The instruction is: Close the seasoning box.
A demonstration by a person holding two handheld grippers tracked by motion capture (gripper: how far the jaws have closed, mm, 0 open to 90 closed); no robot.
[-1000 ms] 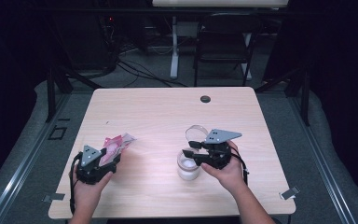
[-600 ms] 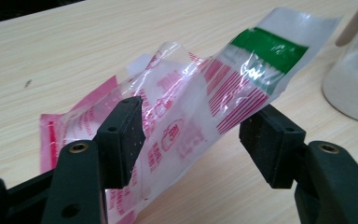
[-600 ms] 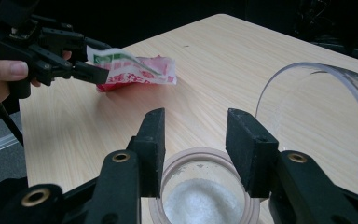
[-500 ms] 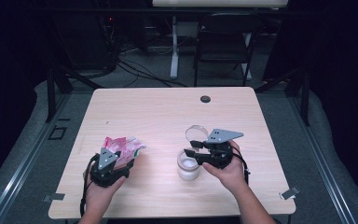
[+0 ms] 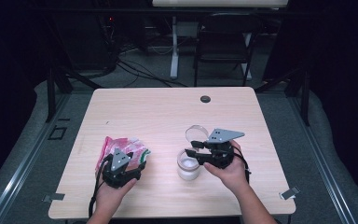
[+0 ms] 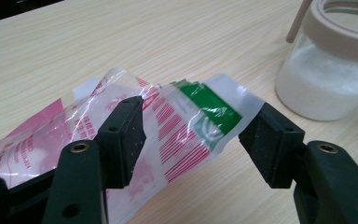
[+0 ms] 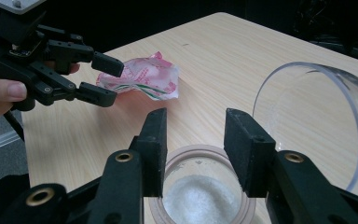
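Note:
A crumpled plastic bag [image 5: 121, 142], printed pink, white and green, lies at the front left of the table. My left gripper [image 5: 122, 154] reaches into it from the near side. In the left gripper view the bag [image 6: 182, 121] arches from pad to pad, and the left gripper [image 6: 200, 140] is shut on it. A glass jar [image 5: 188, 165] of white powder stands front centre, its clear lid [image 5: 196, 134] tipped up behind it. My right gripper [image 5: 196, 153] hovers over the jar's mouth [image 7: 200, 200]. Its jaws have just been closing, with nothing between them [image 7: 196, 144]. The lid [image 7: 317, 121] stands off to their right.
The wooden table [image 5: 168, 116] has a black round plug [image 5: 205, 99] near its far edge. A dark chair [image 5: 223, 42] and cables stand on the floor beyond it. The right gripper view takes in the left gripper [image 7: 105, 79] and the bag [image 7: 144, 77].
My left hand has moved to the right along the front of the table, toward the jar, with the bag spreading rightward. The right hand has stayed over the jar.

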